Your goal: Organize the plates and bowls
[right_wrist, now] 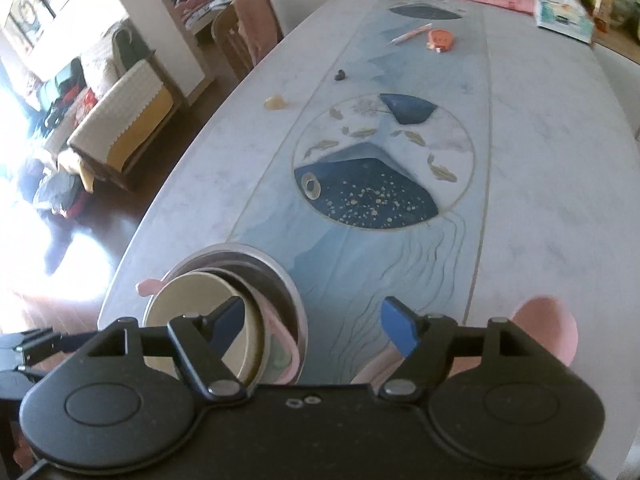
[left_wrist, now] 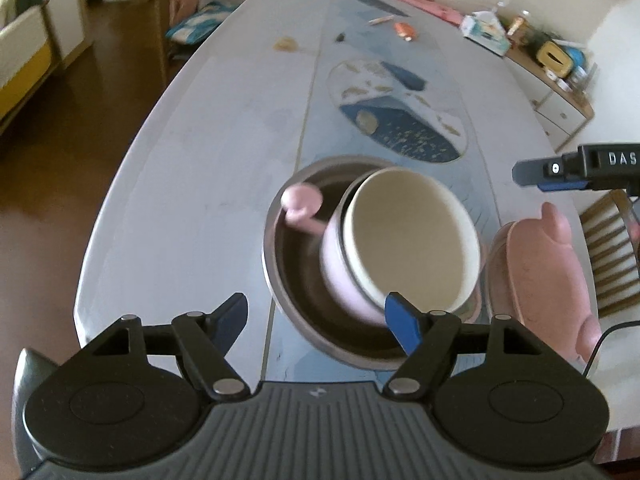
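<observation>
A steel bowl (left_wrist: 280,280) stands on the table near its front edge. Inside it a pink bowl (left_wrist: 340,280) with a round ear handle leans tilted, and a cream bowl (left_wrist: 412,236) is nested in the pink one. My left gripper (left_wrist: 316,320) hangs open just in front of the stack, with only the steel bowl's rim between its fingers. To the right lies a pink pig-shaped plate (left_wrist: 548,272). My right gripper (right_wrist: 312,328) is open over the bare table between the steel bowl (right_wrist: 288,284) and the pig plate (right_wrist: 552,328).
The long table (right_wrist: 540,160) carries a blue whale-patterned runner (right_wrist: 384,184). Far back lie a pen (right_wrist: 412,33), an orange item (right_wrist: 440,39), a tissue box (right_wrist: 564,16), pink cloth and a lamp base. A wooden chair (left_wrist: 612,252) stands at the right edge.
</observation>
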{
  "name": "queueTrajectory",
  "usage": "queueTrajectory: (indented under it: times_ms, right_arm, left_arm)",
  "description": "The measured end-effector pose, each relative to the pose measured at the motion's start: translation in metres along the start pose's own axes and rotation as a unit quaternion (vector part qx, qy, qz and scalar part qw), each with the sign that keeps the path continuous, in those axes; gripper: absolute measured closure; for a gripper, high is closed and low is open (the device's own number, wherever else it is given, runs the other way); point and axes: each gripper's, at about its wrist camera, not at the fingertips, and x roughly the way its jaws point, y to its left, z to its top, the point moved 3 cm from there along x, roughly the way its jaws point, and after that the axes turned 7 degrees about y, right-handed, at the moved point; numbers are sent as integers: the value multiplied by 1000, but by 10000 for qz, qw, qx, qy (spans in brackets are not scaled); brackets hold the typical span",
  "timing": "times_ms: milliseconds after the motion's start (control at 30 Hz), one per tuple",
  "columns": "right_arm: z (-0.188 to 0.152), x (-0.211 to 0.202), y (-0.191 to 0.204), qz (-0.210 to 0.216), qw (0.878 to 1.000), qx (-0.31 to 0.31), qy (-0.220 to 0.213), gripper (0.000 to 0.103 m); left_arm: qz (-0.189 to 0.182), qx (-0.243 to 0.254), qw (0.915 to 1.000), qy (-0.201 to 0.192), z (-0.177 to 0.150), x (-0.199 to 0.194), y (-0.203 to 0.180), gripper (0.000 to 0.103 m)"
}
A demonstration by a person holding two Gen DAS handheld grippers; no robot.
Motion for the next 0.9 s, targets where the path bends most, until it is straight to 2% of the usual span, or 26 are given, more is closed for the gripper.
queueTrajectory:
  times_ms: [300,367,467,700,833,900]
  right_arm:
    - [19,41,-5,220,9975,-304,597,39]
    - [21,50,-4,247,9962,-397,735,45]
    - [24,62,-2,277,9940,-561,893,51]
    - [31,82,4,384,9883,-873,1189,61]
    - [34,89,8,457,9850,-1027,1311,71]
    - [35,92,8,472,9840,-1075,1343,72]
  left_arm:
    - [-96,-733,9971,168,-16,16,13,29]
    - [-130,-880,9958,221,-19,19,15,29]
    - [-136,-1021,9942,309,-23,25,16,39]
    - [-197,-1435,9886,398,-27,37,20,53]
    - [-277,-1658,9848,429,-28,41,20,61]
    - [-319,-1725,9834,461,-27,44,19,65]
